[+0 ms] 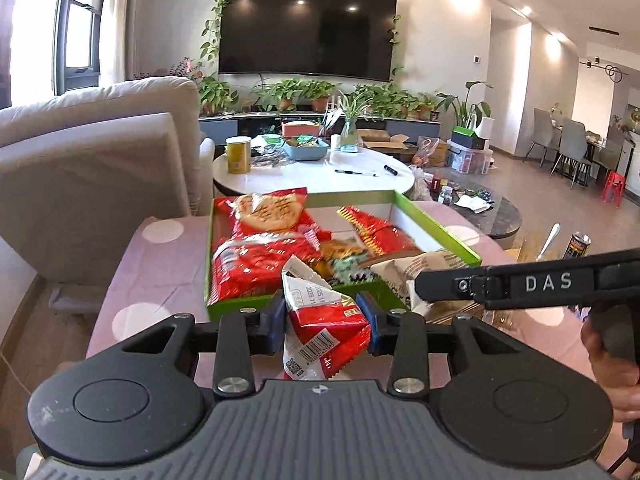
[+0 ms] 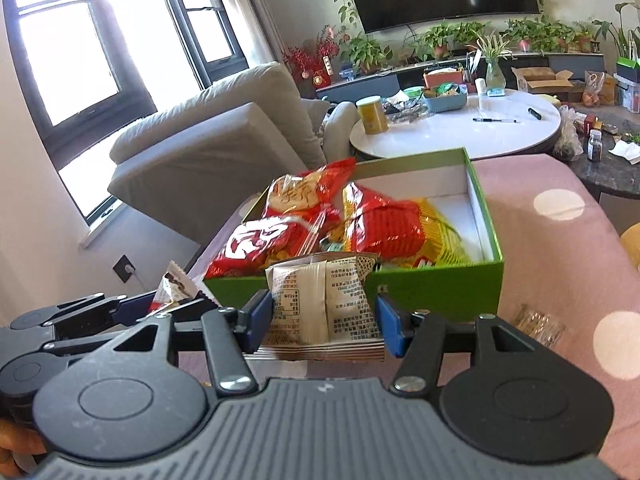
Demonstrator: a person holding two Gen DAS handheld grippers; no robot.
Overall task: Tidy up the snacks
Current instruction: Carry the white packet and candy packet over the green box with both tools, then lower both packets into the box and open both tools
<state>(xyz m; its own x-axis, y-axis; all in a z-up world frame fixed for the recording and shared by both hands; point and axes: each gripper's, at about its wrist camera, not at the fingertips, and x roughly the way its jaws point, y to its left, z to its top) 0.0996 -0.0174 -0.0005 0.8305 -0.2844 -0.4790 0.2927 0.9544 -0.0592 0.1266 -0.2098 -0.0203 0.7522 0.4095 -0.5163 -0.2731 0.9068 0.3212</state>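
A green box point(image 1: 440, 228) point(image 2: 440, 292) sits on a pink dotted cloth and holds several red snack bags point(image 1: 260, 256) point(image 2: 380, 224). My left gripper point(image 1: 326, 318) is shut on a red-and-white snack packet point(image 1: 324, 328), held just before the box's near wall. My right gripper point(image 2: 322, 320) is shut on a beige snack packet point(image 2: 320, 304), held at the box's near edge. The right gripper's body point(image 1: 528, 282) shows at the right of the left wrist view, and the left gripper point(image 2: 100, 312) shows at the lower left of the right wrist view.
The pink cloth with white dots point(image 1: 160, 272) point(image 2: 560, 248) covers the surface. A grey sofa point(image 1: 92, 160) stands to the left. Behind is a white round table point(image 1: 320, 176) with a yellow can point(image 1: 238, 155) and blue basket point(image 1: 306, 149). A clear wrapper point(image 2: 538, 326) lies right of the box.
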